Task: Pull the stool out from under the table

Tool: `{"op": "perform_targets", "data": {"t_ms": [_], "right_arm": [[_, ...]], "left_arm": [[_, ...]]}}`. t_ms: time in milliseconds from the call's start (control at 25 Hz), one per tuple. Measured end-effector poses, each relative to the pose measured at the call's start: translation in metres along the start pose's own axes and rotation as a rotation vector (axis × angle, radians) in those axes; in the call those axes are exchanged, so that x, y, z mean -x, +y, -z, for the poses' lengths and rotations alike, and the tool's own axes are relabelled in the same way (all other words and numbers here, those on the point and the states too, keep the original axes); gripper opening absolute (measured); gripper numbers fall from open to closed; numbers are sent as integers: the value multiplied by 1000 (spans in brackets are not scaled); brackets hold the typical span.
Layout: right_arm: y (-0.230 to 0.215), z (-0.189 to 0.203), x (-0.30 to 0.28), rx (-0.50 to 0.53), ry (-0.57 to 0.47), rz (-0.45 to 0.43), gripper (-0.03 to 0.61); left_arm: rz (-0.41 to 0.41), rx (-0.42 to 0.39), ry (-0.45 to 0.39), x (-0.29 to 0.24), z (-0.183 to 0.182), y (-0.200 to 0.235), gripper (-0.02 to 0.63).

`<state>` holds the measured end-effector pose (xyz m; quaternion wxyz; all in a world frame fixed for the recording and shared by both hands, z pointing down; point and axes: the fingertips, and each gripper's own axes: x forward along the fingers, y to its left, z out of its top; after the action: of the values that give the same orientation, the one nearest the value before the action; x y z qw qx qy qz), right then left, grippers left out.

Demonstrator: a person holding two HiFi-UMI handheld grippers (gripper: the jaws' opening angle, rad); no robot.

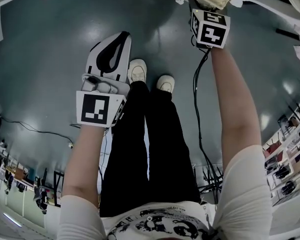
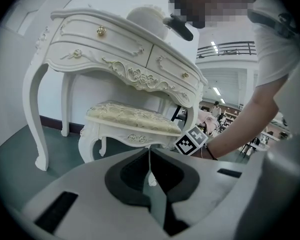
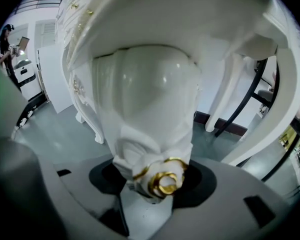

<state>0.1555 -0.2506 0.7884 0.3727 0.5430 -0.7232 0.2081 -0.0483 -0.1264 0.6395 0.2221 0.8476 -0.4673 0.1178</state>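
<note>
Stool [image 2: 132, 121]: white carved wood, curved legs, cream brocade cushion. It stood low under the counter [image 2: 115, 49], between its legs. Counter: glossy white, scrolled apron, gold knobs on the drawers, curved legs.

Right gripper [image 3: 152, 176]: jaws wide, clamped round the stool's rounded front corner, with a gold rosette [image 3: 165, 180] right between them. Left gripper [image 1: 121, 39]: hung free over the floor [image 1: 40, 84] beside the person's white shoes [image 1: 137, 70], jaws closed together with nothing in them.

Floor was smooth grey-green and shiny. A black cable [image 1: 196, 109] ran from the right gripper down across it. Counter legs flanked the stool on both sides. A black metal frame [image 3: 250, 99] stood behind, to the right.
</note>
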Motion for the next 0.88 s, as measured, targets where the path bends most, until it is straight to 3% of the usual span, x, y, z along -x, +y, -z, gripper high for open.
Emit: {"op": "perform_targets", "data": {"t_ms": [360,600,880], "right_arm": [[22,30,28,44,-4,-46,258],[37,56,48,77,-6,-82,258],[65,91,80,98,-12,-105,258]], "left_arm": [[-29,-11,10,17,16,-16,21],[-39,-1,-33,34,22,-42,21],[-71,-2,-32,76,46,-61,21]]}}
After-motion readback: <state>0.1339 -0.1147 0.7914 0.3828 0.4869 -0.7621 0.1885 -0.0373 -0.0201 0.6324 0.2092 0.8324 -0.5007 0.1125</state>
